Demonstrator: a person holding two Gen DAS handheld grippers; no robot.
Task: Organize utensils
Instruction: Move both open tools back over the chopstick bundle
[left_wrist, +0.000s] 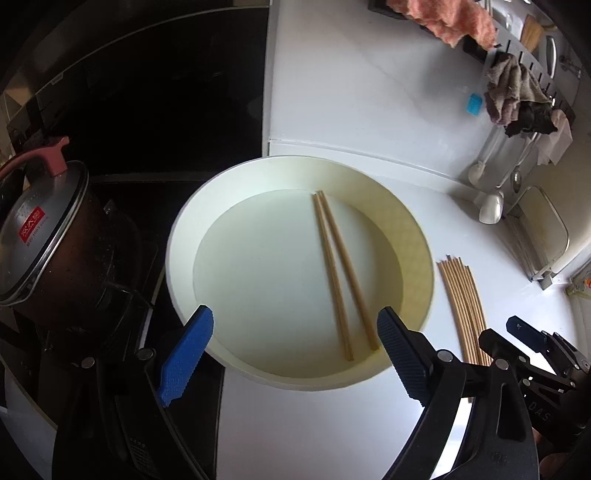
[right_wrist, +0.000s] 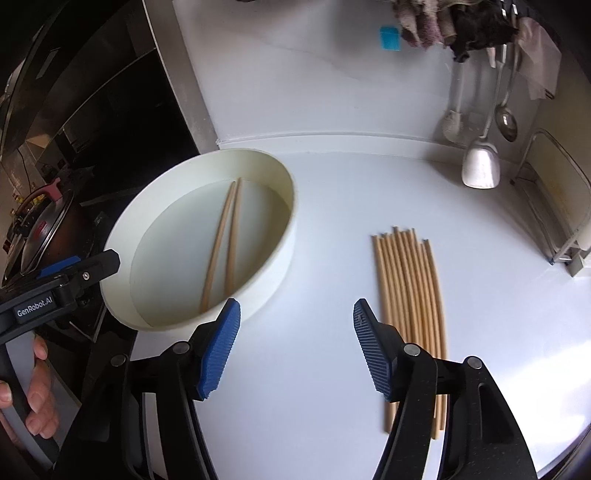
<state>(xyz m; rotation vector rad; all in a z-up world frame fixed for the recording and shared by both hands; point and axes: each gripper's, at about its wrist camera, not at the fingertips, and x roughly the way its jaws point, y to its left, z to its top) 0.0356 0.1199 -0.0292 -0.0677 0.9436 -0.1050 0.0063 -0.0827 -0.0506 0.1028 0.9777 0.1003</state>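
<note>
Both blue-padded tools gape, gripping nothing: the left hand-held gripper (left_wrist: 295, 328), lettered "GenRobot.AI", over two chopsticks (left_wrist: 341, 273) in the white bowl (left_wrist: 181, 236); the right hand-held gripper (right_wrist: 295, 314) beside a chopstick bundle (right_wrist: 410, 295) on the surface (right_wrist: 314, 406).

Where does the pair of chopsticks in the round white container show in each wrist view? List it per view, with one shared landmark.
Left wrist view: pair of chopsticks lies centre frame, inside the round white container, running top to bottom.
Right wrist view: the pair sits left of centre, in the same container.
Shared landmark: the loose bundle of chopsticks on the white counter, right of the container.
</note>
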